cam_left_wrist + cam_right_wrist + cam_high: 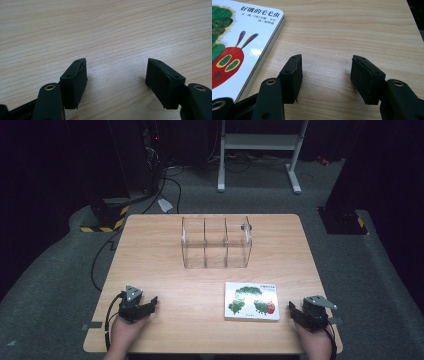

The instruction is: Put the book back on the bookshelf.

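A person is sitting at the near edge of a wooden table, resting a two-jaw gripper on it with each hand. The left gripper is lying near the table's front left corner, its jaws standing apart with nothing but bare wood grain between them. The right gripper is lying near the front right corner, its jaws likewise spread wide and gripping nothing; in the right gripper view its pads are hovering over plain tabletop.

Just beside the right gripper, toward the table's middle, a picture book is lying flat with its cover up (a green caterpillar with a red face, under a title in Chinese characters). The book is not touching either jaw. Farther back, about mid-table, a clear acrylic rack with upright dividers is standing empty, well apart from the book and from both grippers. Cables are trailing across the grey floor beyond.
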`<state>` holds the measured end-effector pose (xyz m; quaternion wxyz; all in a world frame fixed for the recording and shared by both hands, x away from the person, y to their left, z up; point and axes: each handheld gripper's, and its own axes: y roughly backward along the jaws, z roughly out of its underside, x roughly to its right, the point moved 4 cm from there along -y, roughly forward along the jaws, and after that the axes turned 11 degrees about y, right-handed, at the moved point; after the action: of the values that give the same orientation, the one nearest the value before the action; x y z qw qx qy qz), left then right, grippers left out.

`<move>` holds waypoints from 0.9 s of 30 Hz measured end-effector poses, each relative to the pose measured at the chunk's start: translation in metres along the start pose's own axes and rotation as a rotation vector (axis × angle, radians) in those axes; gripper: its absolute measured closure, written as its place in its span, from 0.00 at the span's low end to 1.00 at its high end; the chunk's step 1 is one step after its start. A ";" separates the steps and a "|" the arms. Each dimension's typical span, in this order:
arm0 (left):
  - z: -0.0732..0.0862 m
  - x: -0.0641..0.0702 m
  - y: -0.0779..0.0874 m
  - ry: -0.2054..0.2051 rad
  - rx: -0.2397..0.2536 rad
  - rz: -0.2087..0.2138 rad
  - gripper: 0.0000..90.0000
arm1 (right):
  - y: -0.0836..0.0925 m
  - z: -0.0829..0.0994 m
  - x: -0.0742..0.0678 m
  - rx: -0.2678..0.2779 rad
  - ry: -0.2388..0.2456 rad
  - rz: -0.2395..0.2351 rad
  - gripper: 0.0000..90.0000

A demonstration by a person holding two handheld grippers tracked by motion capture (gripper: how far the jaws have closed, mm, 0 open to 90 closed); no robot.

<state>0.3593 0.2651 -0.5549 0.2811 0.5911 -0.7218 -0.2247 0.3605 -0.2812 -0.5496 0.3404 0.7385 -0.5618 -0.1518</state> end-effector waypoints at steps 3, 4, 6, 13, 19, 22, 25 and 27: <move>0.000 0.000 0.000 0.000 0.000 0.000 0.37 | 0.000 0.000 0.000 0.000 0.001 0.000 0.48; 0.000 0.000 0.000 0.000 0.000 0.000 0.37 | 0.000 0.000 0.000 0.000 0.000 -0.001 0.48; 0.000 0.000 0.000 0.000 0.000 0.000 0.37 | 0.000 0.000 0.000 -0.001 -0.002 0.000 0.48; 0.000 0.000 0.000 -0.003 -0.003 0.003 0.37 | 0.000 0.000 -0.001 -0.003 -0.006 0.000 0.48; 0.000 0.000 0.000 -0.005 0.000 0.005 0.37 | 0.000 0.000 0.000 -0.002 -0.004 -0.001 0.48; 0.000 0.000 0.000 -0.004 0.000 0.005 0.37 | 0.000 0.000 -0.001 -0.002 -0.005 -0.001 0.48; 0.000 0.000 0.000 -0.005 0.000 0.004 0.37 | 0.000 0.000 -0.001 -0.002 -0.003 -0.001 0.47; 0.000 0.000 0.000 -0.004 0.000 0.004 0.37 | 0.000 0.000 0.000 -0.001 0.003 -0.001 0.47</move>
<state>0.3591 0.2649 -0.5548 0.2802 0.5892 -0.7236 -0.2254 0.3604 -0.2810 -0.5497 0.3414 0.7388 -0.5610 -0.1513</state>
